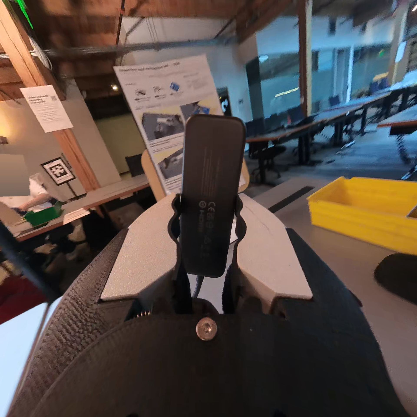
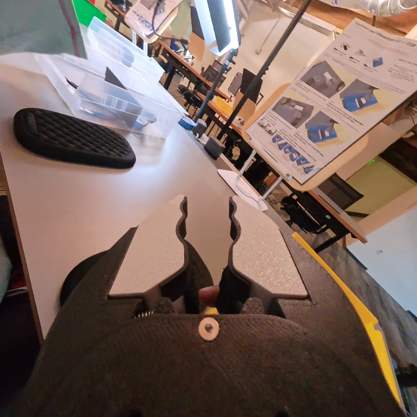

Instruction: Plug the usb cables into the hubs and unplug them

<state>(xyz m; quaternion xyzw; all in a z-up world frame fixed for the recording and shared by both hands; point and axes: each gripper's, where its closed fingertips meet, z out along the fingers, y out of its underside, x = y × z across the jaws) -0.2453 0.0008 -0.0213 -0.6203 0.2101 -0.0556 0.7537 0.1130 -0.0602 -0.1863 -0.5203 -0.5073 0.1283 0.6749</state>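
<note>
Your left tool grips the hub; your right tool is empty, fingers apart.

The hub is a slim dark grey slab with rounded corners, fine grooves running along its length and pale printed marks on the face toward you. It stands upright between the left fingers, clamped at its lower half, with a grey cable leaving its bottom end. You hold it lifted above the grey surface, with a yellow bin to its right. Your right tool hovers low over the surface, tilted, near a black pad. An instruction sheet on a stand carries print and photos.
</note>
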